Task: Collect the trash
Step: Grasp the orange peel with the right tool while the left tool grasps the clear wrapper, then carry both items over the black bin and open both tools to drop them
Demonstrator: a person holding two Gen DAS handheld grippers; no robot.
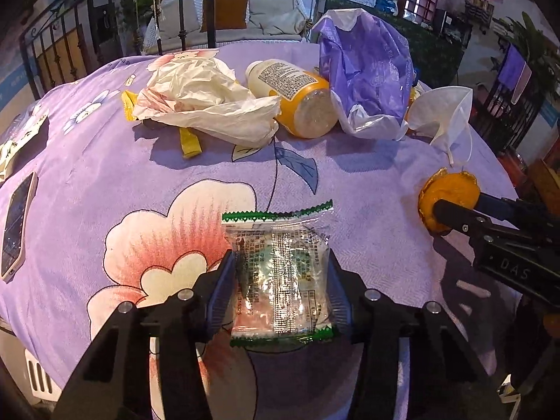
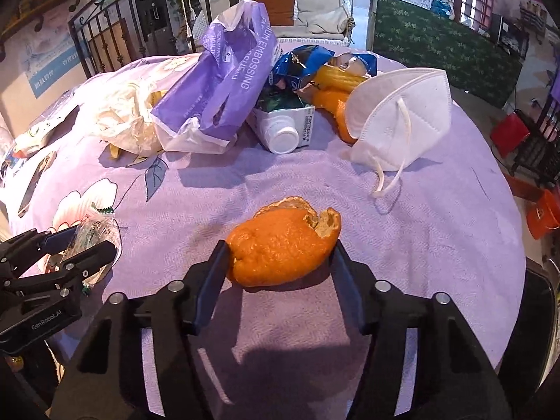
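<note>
My left gripper (image 1: 280, 262) is shut on a clear snack wrapper with green zigzag edges (image 1: 280, 266), its pads pressing both sides. My right gripper (image 2: 280, 255) is shut on an orange peel (image 2: 283, 245); it shows from the side in the left wrist view (image 1: 449, 199). Further back on the purple flowered cloth (image 1: 105, 161) lie crumpled white paper (image 1: 206, 101), a yellow-labelled bottle (image 1: 294, 94), a purple plastic bag (image 1: 367, 70) and a white face mask (image 2: 399, 115). A white carton with a cap (image 2: 283, 129) and blue wrappers (image 2: 304, 61) lie behind the bag.
A phone (image 1: 15, 224) lies near the table's left edge. Yellow wrapper scraps (image 1: 189, 143) stick out under the paper. The table's right edge drops to a floor with red and orange boxes (image 2: 542, 210). A metal railing (image 2: 105, 35) stands behind.
</note>
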